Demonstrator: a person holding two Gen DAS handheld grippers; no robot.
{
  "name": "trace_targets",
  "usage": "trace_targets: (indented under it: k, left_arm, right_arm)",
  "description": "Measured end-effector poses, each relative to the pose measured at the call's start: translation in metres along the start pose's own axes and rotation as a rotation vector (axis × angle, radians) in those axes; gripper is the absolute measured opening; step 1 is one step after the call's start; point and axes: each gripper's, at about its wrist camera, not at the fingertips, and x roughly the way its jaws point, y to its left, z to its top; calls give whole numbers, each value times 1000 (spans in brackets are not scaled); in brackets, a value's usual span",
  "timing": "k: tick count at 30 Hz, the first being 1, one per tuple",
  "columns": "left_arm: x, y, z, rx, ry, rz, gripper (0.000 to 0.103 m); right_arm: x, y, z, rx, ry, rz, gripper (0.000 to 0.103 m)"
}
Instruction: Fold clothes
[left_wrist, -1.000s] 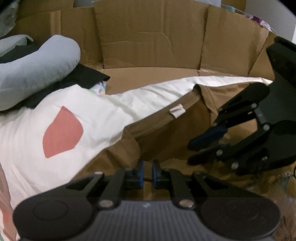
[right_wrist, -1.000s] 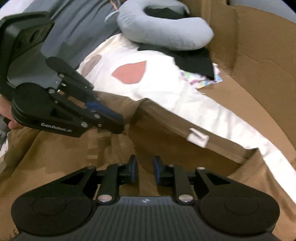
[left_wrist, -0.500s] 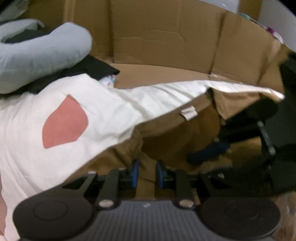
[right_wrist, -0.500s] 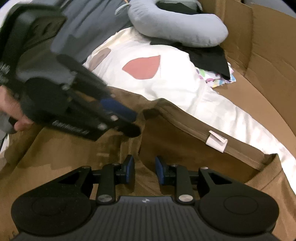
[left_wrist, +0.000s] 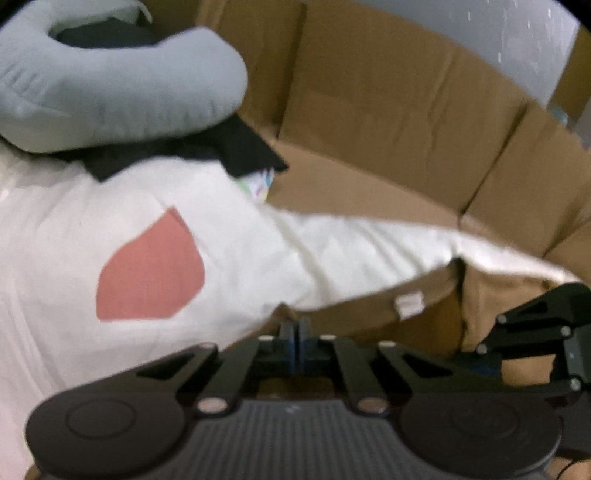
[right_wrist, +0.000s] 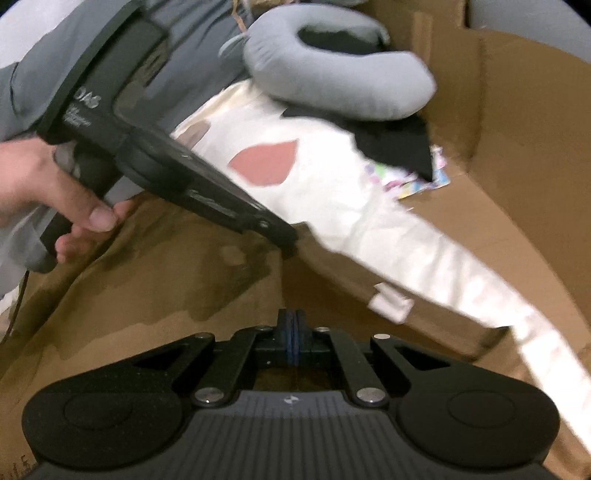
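The only writing is white lettering on the body of the left hand-held gripper (right_wrist: 290, 245) at the upper left of the right wrist view; it is blurred, and only something like "DAS" can be made out. A small white tag (right_wrist: 389, 304) sewn to the brown garment (right_wrist: 155, 280) is too blurred to read. That garment fills the lower left and centre of the right wrist view, its collar edge running toward the lower right beside a white cloth (right_wrist: 369, 206) with a pink patch. A hand (right_wrist: 55, 195) at the left edge grips the left tool's handle, its tip down on the brown fabric at the collar edge. In its own view the left hand-held gripper (left_wrist: 294, 341) is clenched, blue pads together, at the border of brown and white cloth; whether fabric is pinched cannot be told. The right hand-held gripper (right_wrist: 291, 334) is likewise clenched over the brown garment, and any pinch is hidden. A grey neck pillow (left_wrist: 110, 99) lies at upper left, cardboard (left_wrist: 388, 110) behind.
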Motion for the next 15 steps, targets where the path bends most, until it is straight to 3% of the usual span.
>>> trace_targets:
  k: [2,4,6,7,8,12,15]
  left_arm:
    - [2,0,1,-4,3,6,4]
    - [2,3,2,-23,-1,-4,7]
    - [-4,6,3,-48,-27,-23,20]
    - [-9,7,3,-55,-47,-31,35]
    - [-13,6,3,-49,-68,-33,42]
    - [-21,2,2,14,-53,-44,39]
    - [-22,-5,-6,101,-17,-45,29]
  right_arm:
    - [-7,-13,1,22,6,-33,4]
    - [-17,-28,-1,42,-2,-67,18]
    - [-28,-45,-4,60,-4,-109,21]
    - [-34,-53,-6,70,-5,-127,21]
    - [-39,-61,-8,80,-5,-142,21]
    - [-52,-86,-19,103,15,-186,21]
    - [-51,-96,-29,99,52,-202,21]
